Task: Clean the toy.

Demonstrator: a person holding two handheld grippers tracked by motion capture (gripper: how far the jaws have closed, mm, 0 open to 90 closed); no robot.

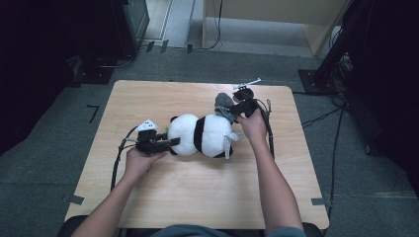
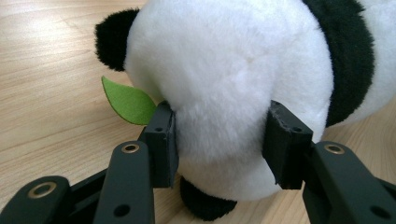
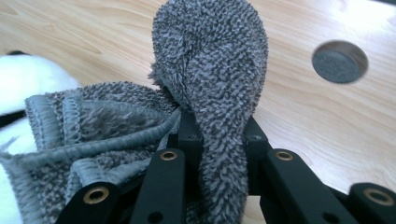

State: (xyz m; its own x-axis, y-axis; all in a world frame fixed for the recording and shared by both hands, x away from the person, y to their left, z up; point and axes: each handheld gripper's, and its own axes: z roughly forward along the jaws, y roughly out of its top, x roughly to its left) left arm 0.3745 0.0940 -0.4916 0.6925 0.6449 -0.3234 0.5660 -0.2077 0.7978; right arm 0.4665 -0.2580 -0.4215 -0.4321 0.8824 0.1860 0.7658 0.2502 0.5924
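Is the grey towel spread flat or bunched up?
Bunched up: the grey towel rises in a folded lump, pinched between the right gripper's jaws.

Left gripper (image 2: 219, 144) squeezes the plush panda's (image 2: 233, 70) white head; green leaf (image 2: 128, 102) beside.

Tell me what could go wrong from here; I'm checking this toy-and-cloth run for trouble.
The left gripper squeezes only the soft head of the plush panda, so the toy may slip free if pulled. The right gripper pinches one fold of the grey cloth; a tug might pull it loose or drag the panda.
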